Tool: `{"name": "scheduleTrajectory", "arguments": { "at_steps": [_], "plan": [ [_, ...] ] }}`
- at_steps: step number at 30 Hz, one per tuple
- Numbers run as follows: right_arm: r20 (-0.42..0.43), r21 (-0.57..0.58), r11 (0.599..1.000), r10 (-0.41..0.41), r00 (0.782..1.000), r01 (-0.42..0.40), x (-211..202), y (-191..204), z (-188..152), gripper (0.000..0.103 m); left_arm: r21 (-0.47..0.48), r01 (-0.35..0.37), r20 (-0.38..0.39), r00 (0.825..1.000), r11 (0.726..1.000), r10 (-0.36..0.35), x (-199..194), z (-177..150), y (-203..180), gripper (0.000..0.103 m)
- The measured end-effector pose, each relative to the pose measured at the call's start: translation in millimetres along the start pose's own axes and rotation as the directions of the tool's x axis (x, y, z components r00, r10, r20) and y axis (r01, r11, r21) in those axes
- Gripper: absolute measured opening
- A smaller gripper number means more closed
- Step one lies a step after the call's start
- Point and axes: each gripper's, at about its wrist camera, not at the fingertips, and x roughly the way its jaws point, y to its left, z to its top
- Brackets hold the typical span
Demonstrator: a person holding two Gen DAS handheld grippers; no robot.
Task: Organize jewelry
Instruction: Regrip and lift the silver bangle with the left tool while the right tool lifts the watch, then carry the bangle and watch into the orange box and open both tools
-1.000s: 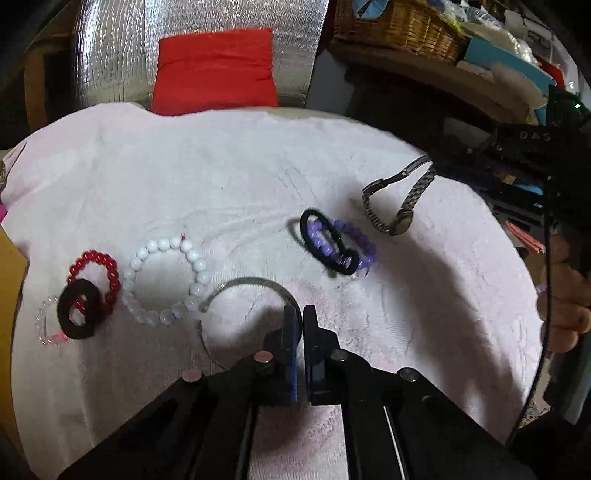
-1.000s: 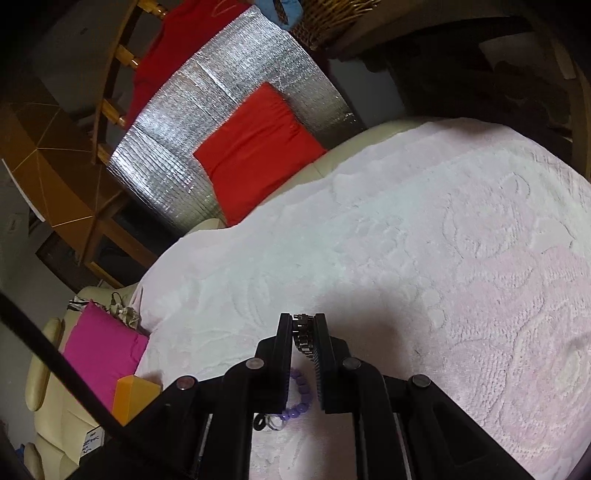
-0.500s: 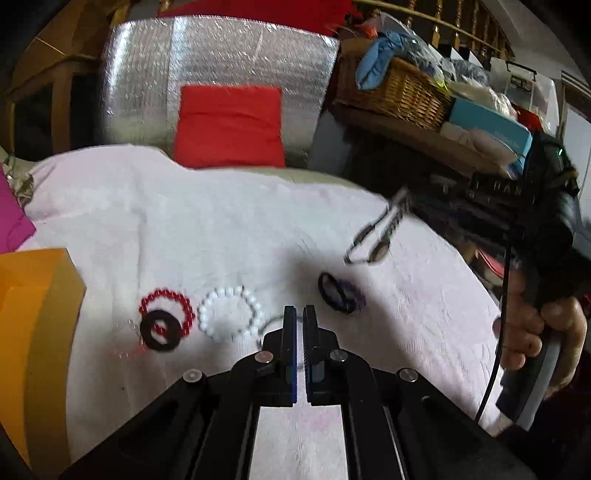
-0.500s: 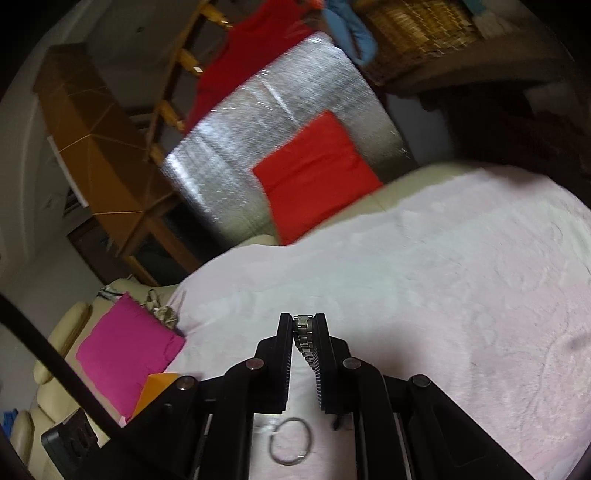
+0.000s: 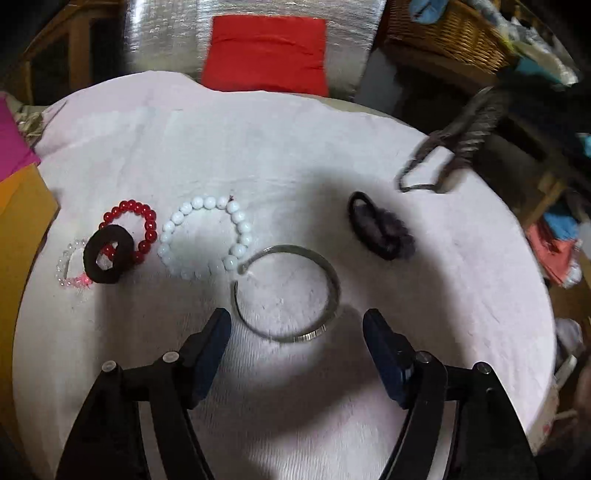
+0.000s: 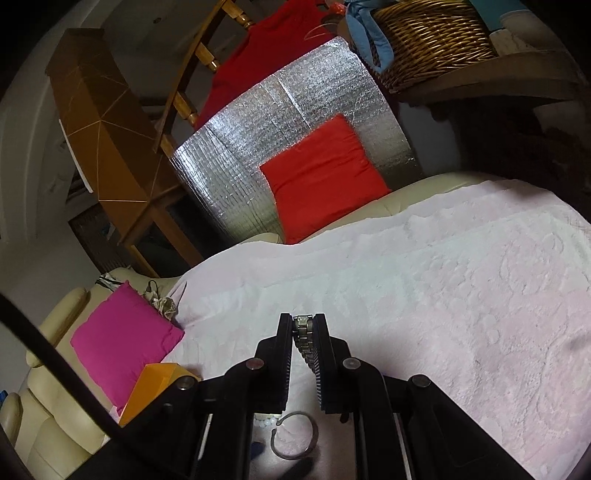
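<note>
My left gripper (image 5: 297, 319) is open, low over the pink-white towel (image 5: 280, 147), its fingers on either side of a silver open bangle (image 5: 288, 291). To the left lie a white bead bracelet (image 5: 205, 236), a red bead bracelet (image 5: 135, 227), a black hair tie (image 5: 107, 256) and a clear bead bracelet (image 5: 70, 267). A black hair tie with a purple bead bracelet (image 5: 380, 230) lies to the right. My right gripper (image 6: 303, 326) is shut on a metal watch (image 6: 304, 341), which hangs blurred in the air in the left wrist view (image 5: 448, 151). The bangle also shows below it (image 6: 295, 435).
A red cushion (image 5: 266, 55) leans on a silver foil panel (image 5: 170, 40) behind the towel. An orange box (image 5: 20, 221) and a pink cushion (image 6: 123, 338) are at the left. A wicker basket (image 5: 447, 33) on a shelf stands at the back right.
My left gripper has opened and let the silver bangle lie on the towel. My right gripper has lifted the watch off the towel and carried it up and away.
</note>
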Motion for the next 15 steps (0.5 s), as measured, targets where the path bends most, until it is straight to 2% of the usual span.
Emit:
{"name": "scheduleTrajectory", "arguments": {
  "at_steps": [4,5,10,15],
  "plan": [
    [0.003,0.008,1.0,-0.002,1.0,0.002,-2.0,-4.9,3.3,0.012,-0.038,-0.005,0.061,0.998,0.999,0.007,3.9,2.9,-0.1,0.074],
    [0.002,0.008,1.0,-0.002,1.0,0.002,-2.1,-5.4,3.7,0.012,-0.041,-0.014,0.064,0.998,0.999,0.017,4.1,3.1,0.2,0.061],
    [0.011,-0.012,1.0,0.005,1.0,-0.004,-5.7,1.0,4.1,0.012,-0.05,0.013,0.076,0.997,0.999,-0.009,-6.1,2.0,5.1,0.062],
    [0.027,-0.044,0.999,0.033,0.999,-0.031,-9.2,22.4,1.9,0.012,-0.061,0.044,0.16,0.986,0.997,-0.033,-55.8,-0.5,18.9,0.062]
  ]
}}
